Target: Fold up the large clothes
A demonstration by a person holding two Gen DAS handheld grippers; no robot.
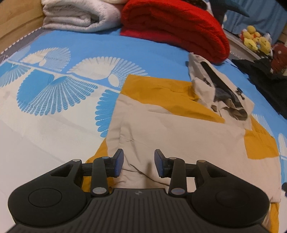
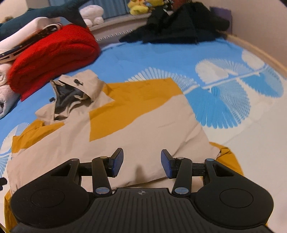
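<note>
A beige and mustard-yellow hooded jacket (image 1: 161, 125) lies partly folded on the bed, its hood (image 1: 218, 93) bunched at the far end. In the right wrist view the same jacket (image 2: 125, 129) spreads below the fingers, hood (image 2: 75, 89) at the upper left. My left gripper (image 1: 139, 163) hangs a little above the beige cloth, jaws apart, nothing between the blue pads. My right gripper (image 2: 142, 163) also hovers over the beige fabric near its front fold, jaws apart and empty.
The blue-and-white patterned bed sheet (image 1: 53, 86) lies under everything. A folded red blanket (image 1: 175, 26) and a white folded towel (image 1: 77, 16) sit at the far side. Dark clothes (image 2: 179, 23) are piled at the back right, with plush toys (image 1: 254, 39) on a ledge beyond.
</note>
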